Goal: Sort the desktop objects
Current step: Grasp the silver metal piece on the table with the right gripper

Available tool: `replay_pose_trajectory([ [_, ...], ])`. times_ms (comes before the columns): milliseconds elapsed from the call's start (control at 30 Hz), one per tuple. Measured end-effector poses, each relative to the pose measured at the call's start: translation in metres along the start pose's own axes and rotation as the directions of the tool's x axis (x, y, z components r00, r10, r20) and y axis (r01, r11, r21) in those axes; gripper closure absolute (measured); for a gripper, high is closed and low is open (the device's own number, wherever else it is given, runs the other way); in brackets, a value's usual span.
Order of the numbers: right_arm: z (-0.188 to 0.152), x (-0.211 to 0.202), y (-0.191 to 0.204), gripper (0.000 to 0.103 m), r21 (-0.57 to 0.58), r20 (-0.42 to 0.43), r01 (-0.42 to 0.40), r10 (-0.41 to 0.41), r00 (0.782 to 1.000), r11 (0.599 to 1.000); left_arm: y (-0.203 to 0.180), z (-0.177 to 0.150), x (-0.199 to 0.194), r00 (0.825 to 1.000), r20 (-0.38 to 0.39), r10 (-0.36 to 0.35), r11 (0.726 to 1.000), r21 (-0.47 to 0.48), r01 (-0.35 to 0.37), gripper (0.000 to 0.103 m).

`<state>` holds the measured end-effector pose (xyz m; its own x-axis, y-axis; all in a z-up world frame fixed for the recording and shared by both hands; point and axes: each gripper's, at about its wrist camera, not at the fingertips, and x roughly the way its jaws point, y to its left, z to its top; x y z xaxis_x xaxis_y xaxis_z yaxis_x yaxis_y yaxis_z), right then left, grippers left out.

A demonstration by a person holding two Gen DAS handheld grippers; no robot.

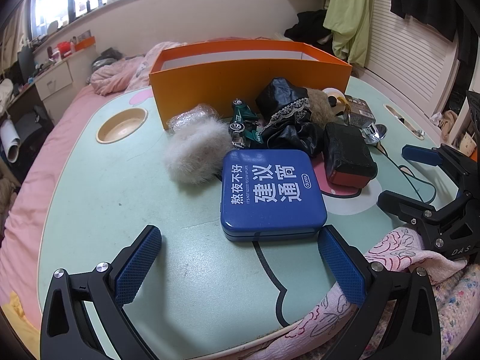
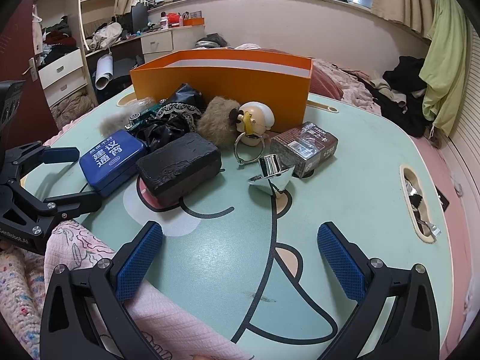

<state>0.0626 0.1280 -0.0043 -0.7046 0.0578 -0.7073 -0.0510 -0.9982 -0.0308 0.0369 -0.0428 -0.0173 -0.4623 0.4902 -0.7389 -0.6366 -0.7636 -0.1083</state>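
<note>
A pile of small objects lies on the mint lap table (image 1: pixel 99 198) in front of an orange box (image 1: pixel 249 72) (image 2: pixel 222 81). Nearest my left gripper (image 1: pixel 240 264) is a blue tin (image 1: pixel 271 192) (image 2: pixel 112 159), just beyond its open fingertips. Behind it are a white fur puff (image 1: pixel 195 153), a green toy car (image 1: pixel 244 123), black lace cloth (image 1: pixel 288 111) and a black case (image 1: pixel 348 156) (image 2: pixel 180 168). My right gripper (image 2: pixel 240 264) (image 1: pixel 402 177) is open over bare table; ahead lie a chrome cone (image 2: pixel 271 174), a brown packet (image 2: pixel 306 147) and a doll keychain (image 2: pixel 255 123).
The table sits on a bed with pink sheets (image 1: pixel 27 204). A round cup recess (image 1: pixel 121 126) is at the table's left, a slot (image 2: pixel 417 198) at its right. Pink patterned cloth (image 2: pixel 78 246) lies at the near edge. A cluttered desk (image 2: pixel 99 45) stands behind.
</note>
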Motion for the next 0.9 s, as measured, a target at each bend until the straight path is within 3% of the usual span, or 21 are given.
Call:
replay_pose_trajectory([
  [633, -0.0002, 0.0012, 0.0014, 0.0, -0.024, 0.007, -0.025, 0.025, 1.0, 0.999, 0.0003, -0.0003, 0.0001, 1.0, 0.001, 0.003, 1.0, -0.005, -0.003, 0.0],
  [900, -0.0036, -0.0074, -0.0067, 0.004, 0.021, 0.061, -0.045, 0.043, 0.997, 0.999, 0.0004, -0.0004, 0.0001, 1.0, 0.002, 0.005, 1.0, -0.007, -0.005, 0.0],
])
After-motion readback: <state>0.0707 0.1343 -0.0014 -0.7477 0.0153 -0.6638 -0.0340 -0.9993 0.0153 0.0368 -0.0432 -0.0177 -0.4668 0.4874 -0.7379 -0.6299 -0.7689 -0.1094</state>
